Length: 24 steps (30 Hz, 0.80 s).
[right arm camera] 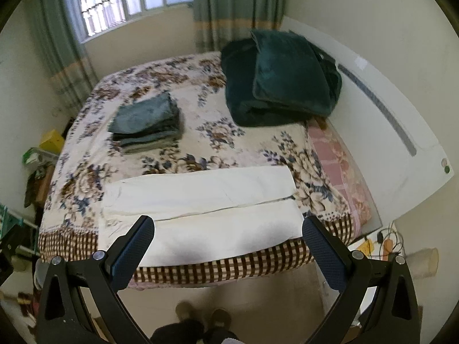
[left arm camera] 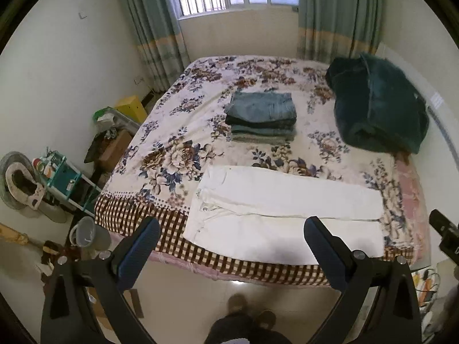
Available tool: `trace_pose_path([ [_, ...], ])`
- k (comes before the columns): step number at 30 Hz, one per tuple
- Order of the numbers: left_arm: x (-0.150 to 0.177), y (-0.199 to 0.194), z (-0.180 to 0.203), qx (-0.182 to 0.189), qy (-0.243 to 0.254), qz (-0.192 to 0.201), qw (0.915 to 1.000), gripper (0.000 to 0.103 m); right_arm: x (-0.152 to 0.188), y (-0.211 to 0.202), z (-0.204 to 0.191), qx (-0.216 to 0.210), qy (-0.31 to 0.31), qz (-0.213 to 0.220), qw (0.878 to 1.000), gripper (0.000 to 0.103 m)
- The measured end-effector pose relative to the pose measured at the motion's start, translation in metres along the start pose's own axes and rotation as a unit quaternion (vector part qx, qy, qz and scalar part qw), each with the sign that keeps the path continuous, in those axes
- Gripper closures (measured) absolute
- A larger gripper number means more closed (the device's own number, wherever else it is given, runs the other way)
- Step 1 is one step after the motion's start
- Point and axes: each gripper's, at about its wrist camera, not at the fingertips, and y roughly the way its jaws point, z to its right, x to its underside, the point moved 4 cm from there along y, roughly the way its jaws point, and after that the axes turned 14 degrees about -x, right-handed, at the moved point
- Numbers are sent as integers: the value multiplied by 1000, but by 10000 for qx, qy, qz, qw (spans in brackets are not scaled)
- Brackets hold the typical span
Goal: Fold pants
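Observation:
White pants (left arm camera: pixel 284 215) (right arm camera: pixel 200 206) lie flat along the near edge of the bed, waistband to the left, the two legs side by side running right. My left gripper (left arm camera: pixel 232 226) hovers open above the bed's near edge, over the waist half of the pants, holding nothing. Open too and empty, my right gripper (right arm camera: pixel 228 226) hangs above the leg half near the hems. A corner of the right gripper (left arm camera: pixel 444 235) shows at the right edge of the left wrist view.
A stack of folded jeans (left arm camera: pixel 262 117) (right arm camera: pixel 146 123) sits mid-bed. A dark green blanket (left arm camera: pixel 378 106) (right arm camera: pixel 281 77) is heaped by the white headboard (right arm camera: pixel 396 132). The floral bedsheet (left arm camera: pixel 178 132) covers the bed. Shelves and clutter (left arm camera: pixel 63 177) stand left. The person's feet (left arm camera: pixel 249 312) are on the floor.

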Motion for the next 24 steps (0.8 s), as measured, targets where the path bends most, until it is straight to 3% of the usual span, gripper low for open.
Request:
trace_pose_path([
  [8, -42, 84, 64, -47, 279, -252, 9993, 0, -49, 141, 53, 300, 496, -401, 9975, 0],
  [14, -82, 182, 123, -9, 539, -735, 9958, 0, -91, 267, 95, 455, 1214, -807, 9883, 0],
  [21, -96, 335, 187, -46, 628, -1988, 9780, 0, -119, 428, 155, 679, 1969, -1298, 9694, 0],
  [24, -94, 398, 207, -160, 510, -2517, 9663, 0, -117, 498, 184, 495, 2485, -1434, 9567, 0],
])
